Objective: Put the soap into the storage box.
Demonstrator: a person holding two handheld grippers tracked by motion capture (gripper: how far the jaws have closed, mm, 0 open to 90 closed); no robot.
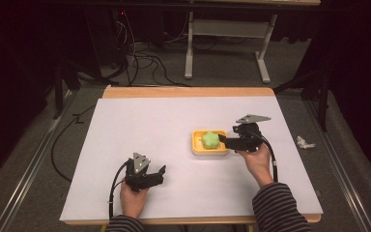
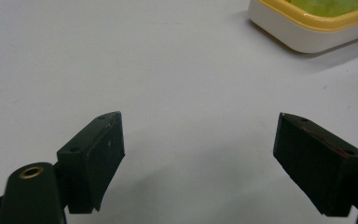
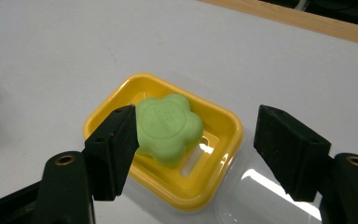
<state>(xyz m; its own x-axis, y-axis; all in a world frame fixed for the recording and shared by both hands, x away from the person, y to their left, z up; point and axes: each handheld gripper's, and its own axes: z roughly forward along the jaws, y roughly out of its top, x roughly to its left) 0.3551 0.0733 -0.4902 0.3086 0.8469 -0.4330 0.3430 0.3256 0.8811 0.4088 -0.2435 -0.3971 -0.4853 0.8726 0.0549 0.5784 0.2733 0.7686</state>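
Looking down from the high view, I see the green soap (image 1: 211, 139) in the yellow dish (image 1: 196, 148) mid-desk (image 1: 149, 121), right hand-held gripper (image 1: 221, 140) at its 3 o'clock, seemingly just clear. Left hand-held gripper (image 2: 200, 154) view: jaws released over bare desk, dish at 1 o'clock. Right hand-held gripper view: jaws apart, empty, soap at 11 o'clock.

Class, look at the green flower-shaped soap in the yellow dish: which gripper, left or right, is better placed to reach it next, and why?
Probably the right gripper: its open jaws hover just before the soap in the yellow dish. The left gripper sits farther off over bare table.
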